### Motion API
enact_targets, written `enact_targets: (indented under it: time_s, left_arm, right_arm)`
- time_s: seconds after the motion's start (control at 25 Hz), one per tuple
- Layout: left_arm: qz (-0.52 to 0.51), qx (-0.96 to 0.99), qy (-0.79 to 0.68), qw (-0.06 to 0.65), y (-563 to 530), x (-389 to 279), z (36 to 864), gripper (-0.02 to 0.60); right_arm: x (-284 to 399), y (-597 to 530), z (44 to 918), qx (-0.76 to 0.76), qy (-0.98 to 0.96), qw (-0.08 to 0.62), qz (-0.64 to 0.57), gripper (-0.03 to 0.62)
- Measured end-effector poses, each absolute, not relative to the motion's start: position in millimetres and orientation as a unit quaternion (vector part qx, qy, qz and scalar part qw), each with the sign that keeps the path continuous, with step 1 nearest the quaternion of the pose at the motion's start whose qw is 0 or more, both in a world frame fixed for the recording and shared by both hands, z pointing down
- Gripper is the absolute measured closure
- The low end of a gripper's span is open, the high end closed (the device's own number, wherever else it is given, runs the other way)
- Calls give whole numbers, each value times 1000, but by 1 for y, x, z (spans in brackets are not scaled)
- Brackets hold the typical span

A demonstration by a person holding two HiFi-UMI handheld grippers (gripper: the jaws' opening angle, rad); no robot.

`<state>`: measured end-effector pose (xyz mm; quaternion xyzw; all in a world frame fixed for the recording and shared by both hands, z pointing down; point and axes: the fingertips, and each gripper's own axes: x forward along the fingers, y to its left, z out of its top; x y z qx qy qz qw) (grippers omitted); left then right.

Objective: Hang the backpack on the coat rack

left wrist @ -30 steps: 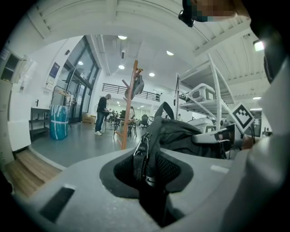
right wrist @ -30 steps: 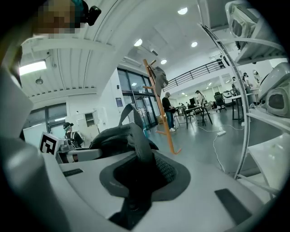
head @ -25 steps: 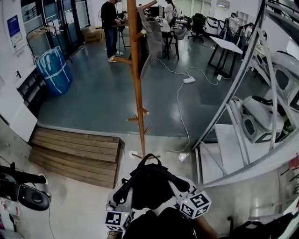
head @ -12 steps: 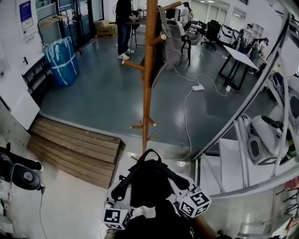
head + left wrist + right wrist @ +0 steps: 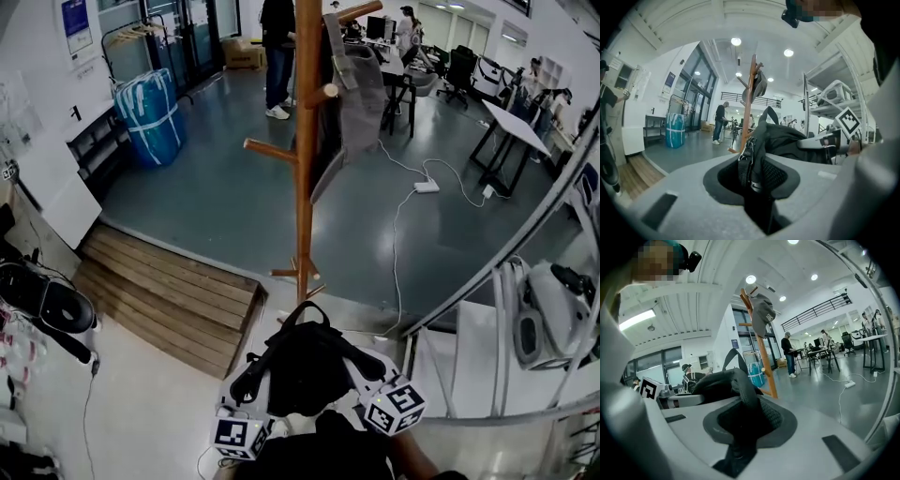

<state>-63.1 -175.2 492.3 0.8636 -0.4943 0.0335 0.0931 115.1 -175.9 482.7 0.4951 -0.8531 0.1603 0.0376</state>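
Grey workshop floor [image 5: 206, 187] with wooden coat rack [image 5: 305, 159] upright just ahead. Black backpack [image 5: 305, 370] carried near the rack's foot, not yet hung. Left gripper [image 5: 751, 171] clamped on one shoulder strap [image 5: 744, 161], right gripper [image 5: 740, 427] clamped on the other.

Black backpack [image 5: 302, 367], held upright in the air close in front of me by its two padded shoulder straps [image 5: 255, 367]. One strap is clamped in my left gripper [image 5: 750, 171], the other in my right gripper [image 5: 740, 420]. Just ahead stands the wooden coat rack [image 5: 306, 169], a tall upright pole with short angled pegs low, midway and high. The backpack hangs on none of them.
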Motion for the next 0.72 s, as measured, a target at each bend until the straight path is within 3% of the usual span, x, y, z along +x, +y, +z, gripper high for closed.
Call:
enact_targets:
  time_s: [0.72]
  left_arm:
    - [51,837,-533,115,-234,-9,519,486]
  right_arm:
    - [169,-254,509,457,-870,49,178,531]
